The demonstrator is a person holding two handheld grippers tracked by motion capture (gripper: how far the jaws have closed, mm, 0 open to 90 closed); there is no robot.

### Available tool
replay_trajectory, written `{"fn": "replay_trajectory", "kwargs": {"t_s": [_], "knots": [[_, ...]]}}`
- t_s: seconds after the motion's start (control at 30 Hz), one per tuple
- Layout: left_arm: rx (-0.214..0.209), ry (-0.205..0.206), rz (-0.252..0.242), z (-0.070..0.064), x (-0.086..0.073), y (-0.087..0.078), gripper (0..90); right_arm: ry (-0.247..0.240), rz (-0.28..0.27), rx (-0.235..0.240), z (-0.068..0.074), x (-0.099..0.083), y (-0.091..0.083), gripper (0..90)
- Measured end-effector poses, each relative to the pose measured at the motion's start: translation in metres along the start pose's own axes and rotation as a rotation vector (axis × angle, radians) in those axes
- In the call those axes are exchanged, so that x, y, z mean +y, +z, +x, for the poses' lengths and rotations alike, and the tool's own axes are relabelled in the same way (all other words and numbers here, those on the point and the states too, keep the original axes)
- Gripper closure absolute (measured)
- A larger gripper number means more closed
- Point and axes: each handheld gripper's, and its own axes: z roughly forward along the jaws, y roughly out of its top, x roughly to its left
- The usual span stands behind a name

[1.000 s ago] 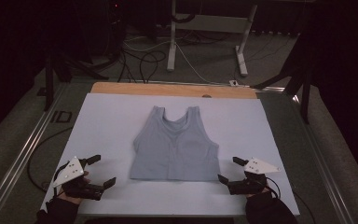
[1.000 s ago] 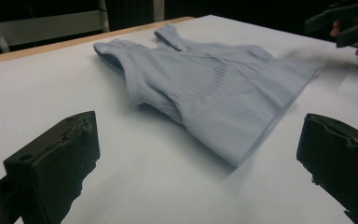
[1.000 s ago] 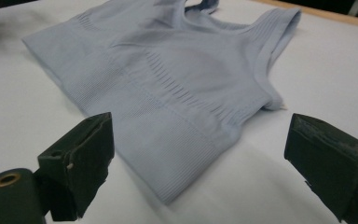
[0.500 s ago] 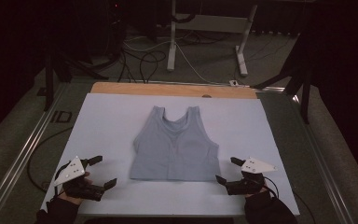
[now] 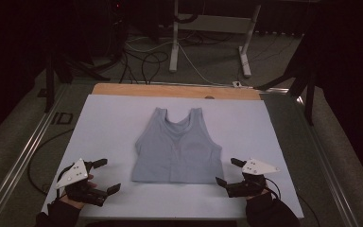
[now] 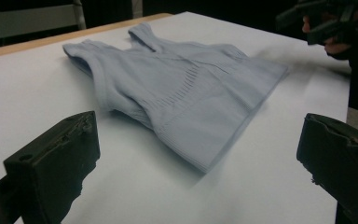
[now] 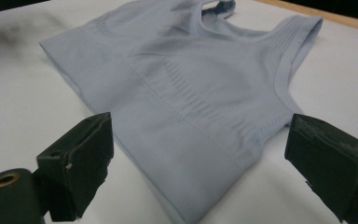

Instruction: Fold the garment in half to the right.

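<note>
Two grippers flank my pale blue tank top (image 5: pixel 177 149) on the white table (image 5: pixel 108 118).
Left gripper (image 5: pixel 108 175) and right gripper (image 5: pixel 228 171) gape wide, holding nothing, near its hem corners.

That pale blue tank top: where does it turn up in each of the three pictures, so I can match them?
High view: the tank top lies flat mid-table, straps away from the person, between the two grippers.
Left gripper view: it lies above the black jaws, one hem corner nearest the camera.
Right gripper view: it covers the upper middle, hem corner between the jaws.
Shared landmark: the white table cover under it, with the wooden strip along its far edge.
</note>
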Motion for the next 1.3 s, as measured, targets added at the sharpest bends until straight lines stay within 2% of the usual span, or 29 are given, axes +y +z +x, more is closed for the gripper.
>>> {"fn": "replay_trajectory", "kwargs": {"t_s": [0.07, 0.17, 0.27, 0.5, 0.7, 1.03, 1.23, 1.3], "knots": [[-0.024, 0.001, 0.007, -0.001, 0.005, 0.001, 0.0, -0.001, -0.009, 0.011, 0.002, 0.007, 0.0, 8.1], [-0.032, 0.015, 0.014, -0.003, 0.011, 0.0, 0.0, -0.004, -0.012, 0.012, 0.004, 0.012, -0.001, 8.1], [-0.048, 0.021, 0.001, -0.004, 0.023, -0.003, 0.0, -0.003, -0.036, 0.015, 0.003, 0.021, -0.005, 8.1], [-0.048, 0.022, -0.008, -0.003, 0.035, -0.005, 0.0, -0.019, -0.043, -0.004, -0.001, 0.04, -0.012, 8.1], [-0.048, 0.036, 0.005, -0.003, 0.048, -0.001, 0.0, -0.042, -0.057, -0.007, -0.004, 0.056, -0.012, 8.1], [-0.045, 0.044, 0.02, -0.005, 0.062, 0.003, 0.0, -0.077, -0.086, -0.008, -0.006, 0.085, -0.004, 8.1], [-0.044, 0.033, 0.04, -0.007, 0.066, 0.007, 0.0, -0.09, -0.09, 0.019, -0.008, 0.102, 0.01, 8.2], [-0.035, 0.033, 0.047, -0.008, 0.069, 0.009, 0.0, -0.098, -0.085, 0.028, -0.007, 0.11, 0.019, 8.1]]}}
